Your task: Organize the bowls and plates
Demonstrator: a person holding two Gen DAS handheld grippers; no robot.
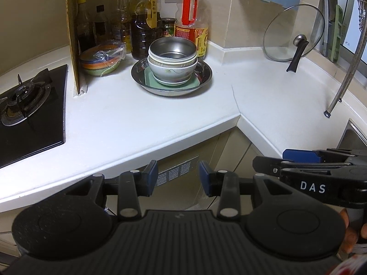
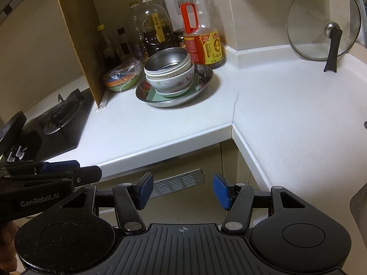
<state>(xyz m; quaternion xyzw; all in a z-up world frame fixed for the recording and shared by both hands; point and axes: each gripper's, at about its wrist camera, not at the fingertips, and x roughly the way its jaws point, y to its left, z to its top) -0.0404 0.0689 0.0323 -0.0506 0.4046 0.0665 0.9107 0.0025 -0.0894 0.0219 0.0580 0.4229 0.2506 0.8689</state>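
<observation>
On white counter (image 1: 142, 116), by oil bottles (image 1: 191, 20): steel bowl (image 1: 173, 50) sitting atop ceramic bowl (image 1: 172, 72), green plate (image 1: 151, 79), wide steel dish (image 1: 204, 78). Left gripper (image 1: 179, 178) and right gripper (image 2: 183, 191) hovering off counter's edge, jaws parted, holding nothing.

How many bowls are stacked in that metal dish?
3 that I can make out: a steel bowl on top, a white rim just under it, then the floral bowl at the bottom. More thin ones may be hidden inside.
</observation>
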